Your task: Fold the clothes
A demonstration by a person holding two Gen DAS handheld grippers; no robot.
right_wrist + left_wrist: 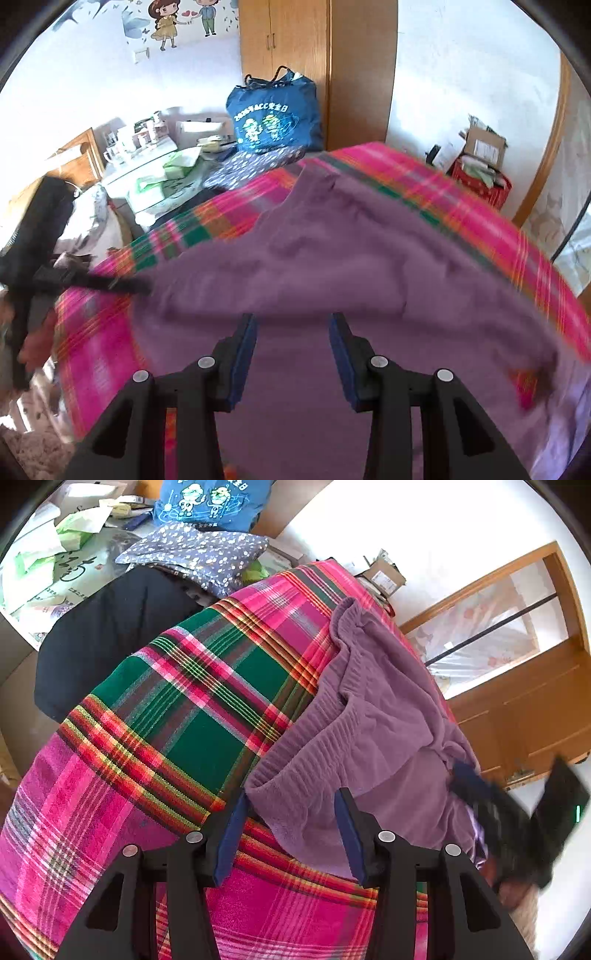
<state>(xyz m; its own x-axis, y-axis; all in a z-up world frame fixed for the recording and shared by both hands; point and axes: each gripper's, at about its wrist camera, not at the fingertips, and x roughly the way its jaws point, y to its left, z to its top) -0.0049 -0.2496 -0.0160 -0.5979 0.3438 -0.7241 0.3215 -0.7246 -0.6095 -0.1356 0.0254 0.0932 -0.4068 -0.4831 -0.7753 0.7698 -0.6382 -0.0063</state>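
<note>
1. Purple fleece, soft and limp: the purple garment [373,716] should, in our judgement, weigh little, drape wherever it is unsupported and bunch rather than hold a crease. It looks neither slippery nor fragile, and the nap should give the pads good purchase.
2. We would take hold along the ribbed, gathered band [332,716], where the cloth is doubled and thicker, or at an outer corner. A pinch in the middle would, we expect, only lift a peak.
3. Location: the garment lies on the bed, spread over the pink, green and orange plaid blanket [192,701], toward the blanket's right side in the left wrist view.
4. Appearance: a uniform dusty purple with a fuzzy surface. The gathered band curves open like a waistband or neckline, and shallow folds cross the body. In the right wrist view the cloth [332,258] is blurred, so we cannot say with confidence which kind of garment it is.
5. The left hand-held gripper [291,834] stands with its jaws spread and a lower edge of the fleece lying between them; whether the pads touch it we cannot tell.
6. The right hand-held gripper [293,354] is spread apart above the purple cloth, with nothing pinched.
7. Beyond the blanket, a blue printed bag [275,120] stands, apart from the garment.
</note>
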